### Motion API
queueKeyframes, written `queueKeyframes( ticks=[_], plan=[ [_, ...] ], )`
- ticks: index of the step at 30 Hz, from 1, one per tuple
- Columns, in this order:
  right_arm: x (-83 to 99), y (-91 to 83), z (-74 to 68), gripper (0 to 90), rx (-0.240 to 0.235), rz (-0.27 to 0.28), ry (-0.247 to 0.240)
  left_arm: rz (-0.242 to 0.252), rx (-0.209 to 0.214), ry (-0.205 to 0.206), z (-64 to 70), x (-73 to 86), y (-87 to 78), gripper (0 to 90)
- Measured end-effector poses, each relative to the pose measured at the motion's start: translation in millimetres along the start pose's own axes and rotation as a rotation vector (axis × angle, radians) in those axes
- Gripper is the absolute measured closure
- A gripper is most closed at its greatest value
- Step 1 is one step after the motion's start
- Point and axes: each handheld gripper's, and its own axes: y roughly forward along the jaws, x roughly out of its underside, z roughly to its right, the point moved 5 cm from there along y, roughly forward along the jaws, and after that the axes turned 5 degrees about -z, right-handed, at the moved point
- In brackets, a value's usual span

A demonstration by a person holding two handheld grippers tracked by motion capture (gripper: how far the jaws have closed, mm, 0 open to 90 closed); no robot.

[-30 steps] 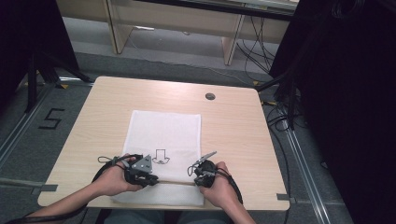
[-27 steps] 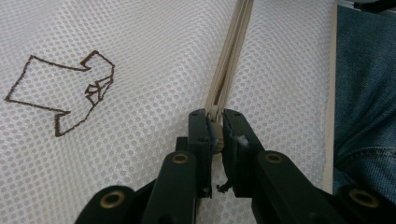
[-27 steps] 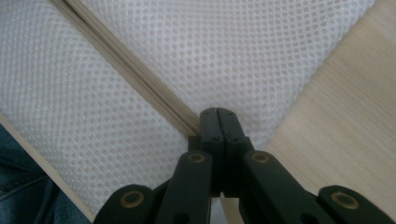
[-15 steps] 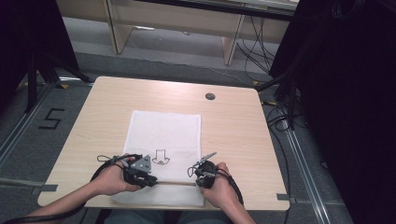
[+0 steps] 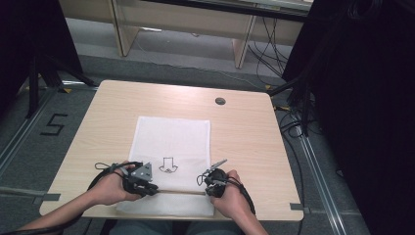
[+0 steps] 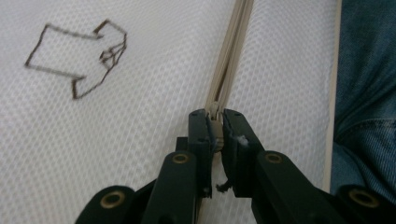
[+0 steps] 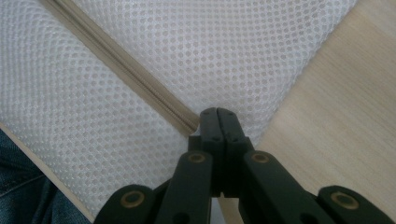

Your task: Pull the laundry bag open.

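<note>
— Where's the zipper (image 5: 178, 192) lying?
— Along the desk's (image 5: 244, 132) near edge, across the mesh bag (image 5: 171, 142). Left gripper (image 6: 215, 133) pinches the slider (image 6: 215, 123); right gripper (image 7: 217, 122), pressed together, clamps the far end, so travel likely runs rightward

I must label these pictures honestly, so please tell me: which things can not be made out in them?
- Left gripper view: the zipper pull is mostly covered by the left gripper's fingers.
- Right gripper view: whether the right gripper pinches mesh bag fabric; its shut fingers hide it.
- High view: the zipper's teeth are too small.
- High view: the arrow drawing's detail is too small.
</note>
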Motion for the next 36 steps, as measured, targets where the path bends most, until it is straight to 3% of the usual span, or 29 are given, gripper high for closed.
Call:
queueKeyframes(
  ticks=[8,12,14,15,18,20,23,27,30,33,36],
  plan=[
    [-0.1,0.2,-0.6,90.0,0.004,-0.01,0.002,0.026,0.0,-0.013,1.9,3.9,-6.7,81.7],
    [-0.1,0.0,0.0,90.0,0.001,0.0,0.0,0.004,-0.011,-0.002,-0.5,8.5,-9.7,81.7],
    [0.0,0.0,-0.1,90.0,-0.003,-0.003,0.003,0.031,0.006,-0.036,0.9,10.0,-10.8,81.7],
    [0.0,0.1,-0.1,90.0,-0.002,-0.003,0.006,0.007,-0.017,-0.005,-1.7,12.6,-12.2,81.7],
    [-0.1,0.2,0.3,90.0,-0.001,-0.001,0.001,0.026,-0.006,-0.045,-3.1,16.6,-15.9,81.6],
    [-0.1,0.1,0.4,90.0,0.001,0.0,-0.002,0.002,-0.029,-0.015,-5.6,19.2,-18.3,81.6],
    [-0.1,0.0,0.4,90.0,0.003,-0.002,-0.002,0.011,-0.034,-0.046,-7.0,25.0,-20.9,81.6],
    [0.1,-0.3,0.3,90.0,0.009,-0.007,-0.003,-0.02,-0.072,-0.048,-12.6,36.2,-26.8,81.6],
    [0.8,-0.6,-0.2,90.0,0.011,-0.016,0.015,0.037,-0.038,-0.109,-13.7,40.5,-31.5,81.6],
    [0.1,-0.4,-0.2,90.0,0.019,-0.017,-0.003,0.011,-0.063,-0.074,-13.9,39.4,-31.9,81.6],
    [0.4,-0.3,-0.1,90.0,0.019,-0.014,-0.005,0.008,-0.066,-0.081,-14.0,40.3,-30.3,81.6]
  ],
)
